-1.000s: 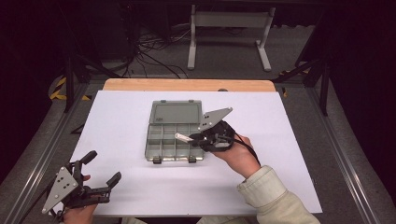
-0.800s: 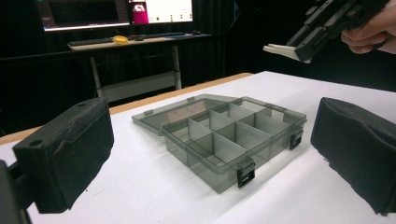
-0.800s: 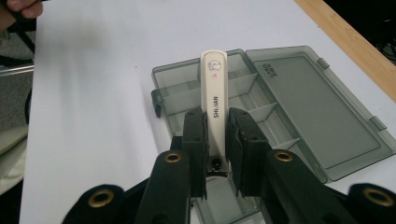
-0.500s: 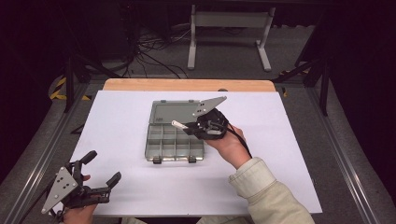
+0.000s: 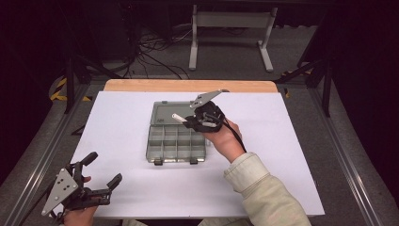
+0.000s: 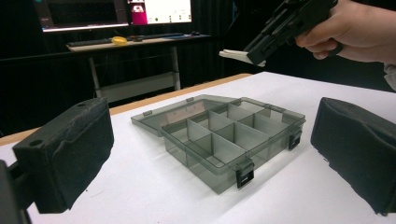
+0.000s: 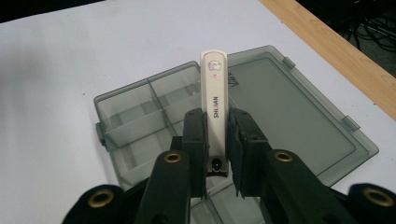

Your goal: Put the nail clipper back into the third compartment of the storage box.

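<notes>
While it hung over the near right part of the compartment box a second ago, the white nail clipper (image 7: 214, 112) now rides above the box's far right compartments, close to the hinge line where the open lid (image 7: 280, 107) lies flat toward the desk's far wooden edge. The right gripper (image 5: 195, 120) is clamped on it, both pads pressing the clipper's sides near its pivot end, with the printed end pointing away over the lid. That shift toward the far edge suggests a far compartment is the likely drop spot, though the clipper is still in the air and nothing lies in the grey box (image 5: 176, 141). At the desk's near left corner the left gripper (image 5: 101, 172) rests with its jaws wide apart, holding nothing, unmoved.
</notes>
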Tool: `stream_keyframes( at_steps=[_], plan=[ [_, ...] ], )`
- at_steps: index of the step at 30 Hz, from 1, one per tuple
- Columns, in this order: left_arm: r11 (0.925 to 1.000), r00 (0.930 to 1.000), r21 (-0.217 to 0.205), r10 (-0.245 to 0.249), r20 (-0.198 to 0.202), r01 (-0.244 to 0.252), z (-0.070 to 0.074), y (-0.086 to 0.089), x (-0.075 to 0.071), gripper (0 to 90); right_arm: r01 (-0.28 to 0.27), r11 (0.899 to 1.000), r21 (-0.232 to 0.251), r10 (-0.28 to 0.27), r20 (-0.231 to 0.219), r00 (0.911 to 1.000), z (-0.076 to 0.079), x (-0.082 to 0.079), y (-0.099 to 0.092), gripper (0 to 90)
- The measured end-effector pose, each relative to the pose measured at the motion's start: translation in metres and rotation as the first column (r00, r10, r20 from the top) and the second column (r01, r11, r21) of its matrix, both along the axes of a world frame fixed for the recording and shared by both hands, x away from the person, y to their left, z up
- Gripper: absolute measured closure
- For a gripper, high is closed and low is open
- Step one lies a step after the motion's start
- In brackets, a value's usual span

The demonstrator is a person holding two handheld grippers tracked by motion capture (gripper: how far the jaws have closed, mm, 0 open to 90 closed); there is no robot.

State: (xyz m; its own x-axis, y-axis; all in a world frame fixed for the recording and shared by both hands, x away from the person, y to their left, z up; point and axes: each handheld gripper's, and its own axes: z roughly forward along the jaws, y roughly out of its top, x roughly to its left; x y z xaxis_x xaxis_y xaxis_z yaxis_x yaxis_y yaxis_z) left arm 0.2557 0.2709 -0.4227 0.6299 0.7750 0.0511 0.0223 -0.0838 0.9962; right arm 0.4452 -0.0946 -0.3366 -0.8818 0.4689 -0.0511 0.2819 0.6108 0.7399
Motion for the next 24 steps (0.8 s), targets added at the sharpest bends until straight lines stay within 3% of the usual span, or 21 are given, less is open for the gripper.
stream_keyframes(
  at_steps=[8,24],
  plan=[
    [1.0,1.0,0.002,-0.003,-0.001,0.003,0.0,0.0,0.0,0.3,0.05,0.999,0.004,-0.05,-0.017,0.9986,-0.006,0.015,0.001,78.0],
    [1.0,1.0,0.002,-0.005,-0.001,0.005,0.0,0.0,0.0,0.2,0.082,0.997,-0.011,-0.082,-0.05,0.9954,-0.029,0.021,0.008,78.0]
  ],
)
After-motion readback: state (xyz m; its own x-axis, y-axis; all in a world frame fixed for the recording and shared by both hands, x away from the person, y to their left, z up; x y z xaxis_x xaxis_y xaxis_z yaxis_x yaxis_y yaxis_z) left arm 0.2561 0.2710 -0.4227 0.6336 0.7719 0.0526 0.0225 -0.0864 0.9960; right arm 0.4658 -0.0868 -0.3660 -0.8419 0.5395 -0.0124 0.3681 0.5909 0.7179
